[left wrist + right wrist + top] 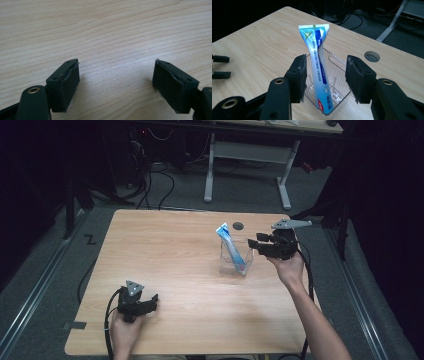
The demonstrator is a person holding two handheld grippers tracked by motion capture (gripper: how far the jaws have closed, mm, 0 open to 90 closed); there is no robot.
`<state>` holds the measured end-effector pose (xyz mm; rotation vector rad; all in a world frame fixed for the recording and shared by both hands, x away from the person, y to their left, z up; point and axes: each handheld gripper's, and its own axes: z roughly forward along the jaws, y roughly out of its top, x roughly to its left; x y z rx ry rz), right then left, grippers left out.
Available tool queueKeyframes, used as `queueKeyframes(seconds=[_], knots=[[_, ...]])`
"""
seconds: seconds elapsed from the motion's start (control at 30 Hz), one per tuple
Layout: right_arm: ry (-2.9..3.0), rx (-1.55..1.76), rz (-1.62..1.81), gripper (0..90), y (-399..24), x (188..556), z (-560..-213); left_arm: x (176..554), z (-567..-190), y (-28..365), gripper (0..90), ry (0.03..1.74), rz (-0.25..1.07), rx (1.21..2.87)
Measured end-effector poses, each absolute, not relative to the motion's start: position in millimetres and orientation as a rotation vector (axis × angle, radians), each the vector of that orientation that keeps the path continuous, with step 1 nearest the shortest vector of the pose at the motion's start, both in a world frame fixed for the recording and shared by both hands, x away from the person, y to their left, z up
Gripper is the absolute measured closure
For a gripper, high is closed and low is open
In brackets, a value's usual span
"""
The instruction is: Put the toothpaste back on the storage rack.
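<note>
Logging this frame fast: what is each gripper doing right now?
Left gripper: open, empty, low over the table.
Right gripper: open, holding nothing, fingers either side of the toothpaste tube in the clear container.

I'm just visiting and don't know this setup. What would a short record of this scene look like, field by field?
Surface: wooden table with a round hole near its far edge
Container: clear plastic bin, standing on the table
Contents: blue and white tube, leaning upright in the bin, crimped end up
Right gripper: open, jaws either side of the tube, not touching it
Left gripper: open, low over bare table, holding nothing
Operator: a person's hands hold both grippers
</note>
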<state>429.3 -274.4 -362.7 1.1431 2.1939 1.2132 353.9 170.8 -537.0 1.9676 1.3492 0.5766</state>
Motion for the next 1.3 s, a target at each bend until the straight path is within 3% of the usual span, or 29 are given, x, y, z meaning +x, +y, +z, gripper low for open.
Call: queueKeyframes(seconds=[1.3], knots=[[2.080,1.168,1.238,52.6,-316.9,390.6,-348.3,354.6,-536.9,170.5,22.5,1.358,0.580,1.964]])
